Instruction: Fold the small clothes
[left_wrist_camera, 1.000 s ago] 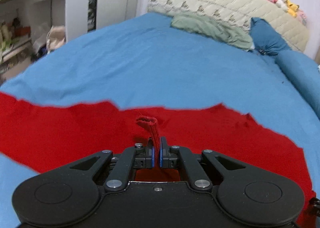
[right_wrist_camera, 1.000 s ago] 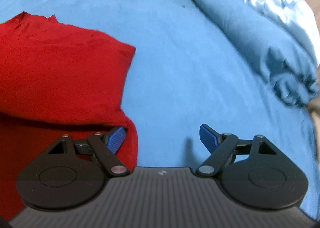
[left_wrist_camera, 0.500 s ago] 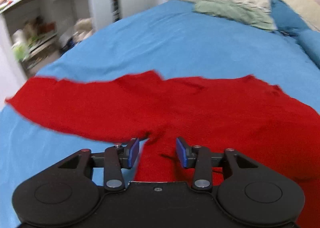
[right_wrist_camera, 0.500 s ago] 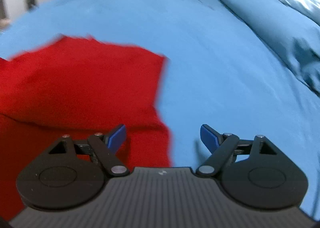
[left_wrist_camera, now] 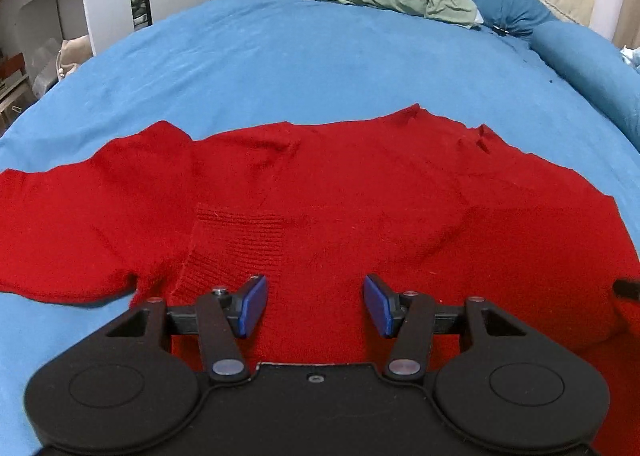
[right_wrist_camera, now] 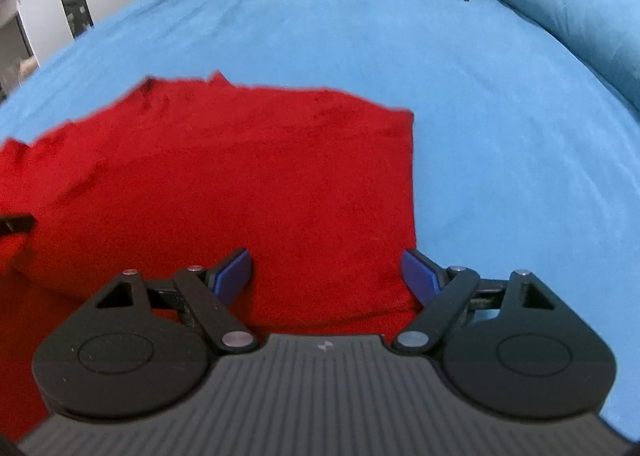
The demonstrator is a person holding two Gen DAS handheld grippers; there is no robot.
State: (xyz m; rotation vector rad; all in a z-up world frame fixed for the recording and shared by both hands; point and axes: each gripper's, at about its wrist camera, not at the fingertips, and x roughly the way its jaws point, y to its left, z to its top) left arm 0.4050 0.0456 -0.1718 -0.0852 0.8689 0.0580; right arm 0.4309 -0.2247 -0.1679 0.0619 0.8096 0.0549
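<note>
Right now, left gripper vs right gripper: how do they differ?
The left gripper, whose jaws have just been opening, stands narrower than the right gripper. The left gripper is wholly above the red sweater, beside its ribbed cuff; the right gripper straddles the sweater's edge, one fingertip by the blue sheet. Both are open and hold nothing.

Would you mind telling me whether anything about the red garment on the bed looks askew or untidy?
The red sweater is only partly folded: its ribbed cuff lies bent across the body, while the other sleeve trails out left over the blue sheet.
</note>
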